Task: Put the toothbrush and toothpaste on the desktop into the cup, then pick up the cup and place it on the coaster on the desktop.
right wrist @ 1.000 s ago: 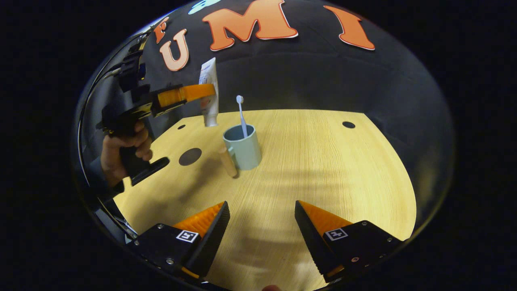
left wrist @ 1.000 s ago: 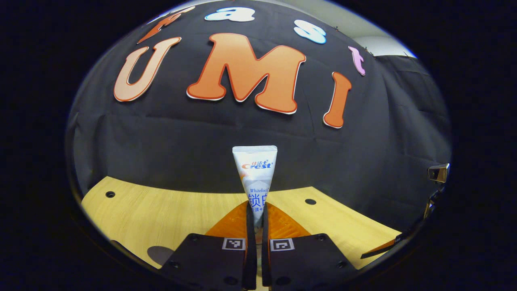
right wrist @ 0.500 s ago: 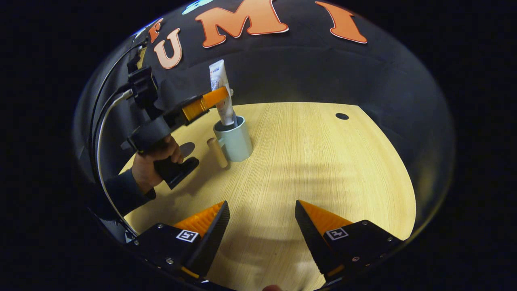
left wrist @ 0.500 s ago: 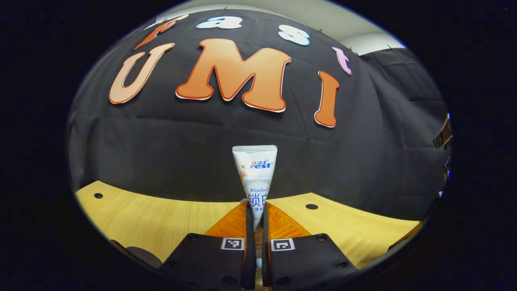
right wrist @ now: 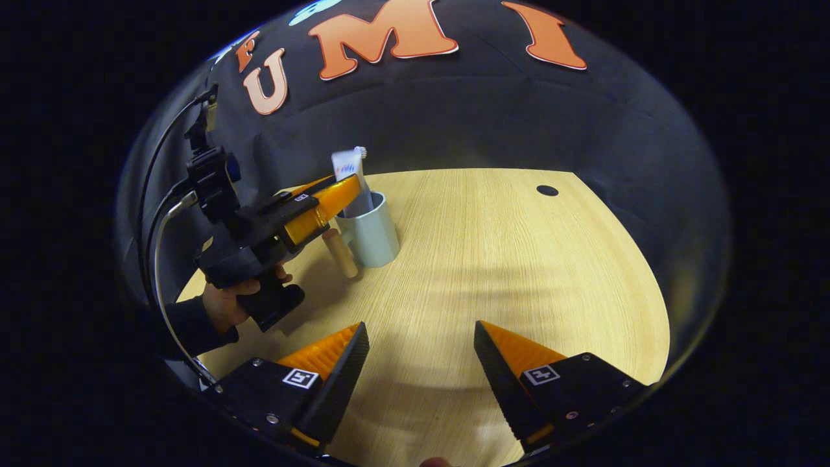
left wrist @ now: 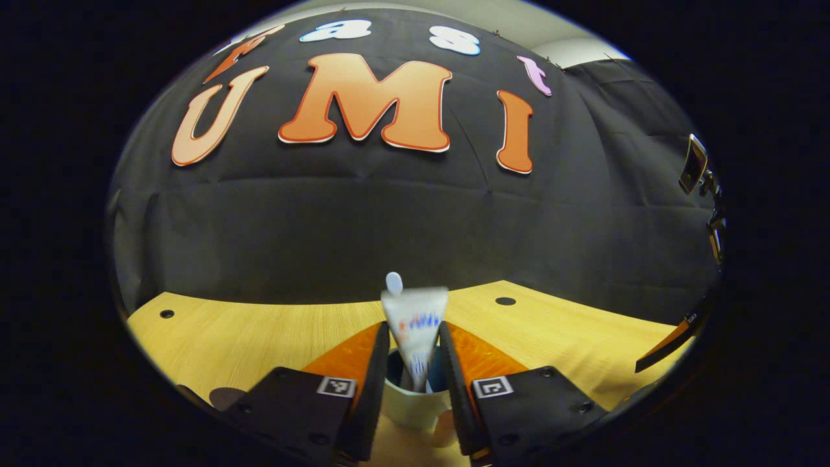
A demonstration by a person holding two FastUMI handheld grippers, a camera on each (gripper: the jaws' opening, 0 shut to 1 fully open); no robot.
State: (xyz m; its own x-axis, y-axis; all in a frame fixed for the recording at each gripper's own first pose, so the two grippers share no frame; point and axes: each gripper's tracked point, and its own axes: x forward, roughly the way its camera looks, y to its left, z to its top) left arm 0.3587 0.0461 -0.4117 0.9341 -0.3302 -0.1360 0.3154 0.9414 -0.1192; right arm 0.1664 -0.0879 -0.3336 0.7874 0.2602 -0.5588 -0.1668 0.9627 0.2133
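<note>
A white toothpaste tube (left wrist: 415, 318), blurred, stands tilted in the pale blue cup (left wrist: 408, 408) between the spread fingers of my left gripper (left wrist: 414, 327), which is open just above the rim. The toothbrush head (left wrist: 393, 283) pokes up behind the tube. From the right gripper view, the cup (right wrist: 375, 230) stands on the wooden table with the toothpaste tube (right wrist: 347, 174) and the toothbrush (right wrist: 361, 153) in it. The left gripper (right wrist: 337, 194) hovers at its rim, held by a hand (right wrist: 227, 305). My right gripper (right wrist: 421, 337) is open and holds nothing, low over the near table. A dark coaster (left wrist: 224, 397) lies at the lower left.
The cup has a wooden handle (right wrist: 340, 253) pointing toward the left gripper's side. The light wooden table (right wrist: 519, 272) has small round holes (right wrist: 547, 190) near the back. The black cloth wall rises right behind the table's far edge.
My left gripper has dropped lower over the cup and opened, letting go of the toothpaste tube, which has slid down into the cup. The right gripper has stayed in place.
</note>
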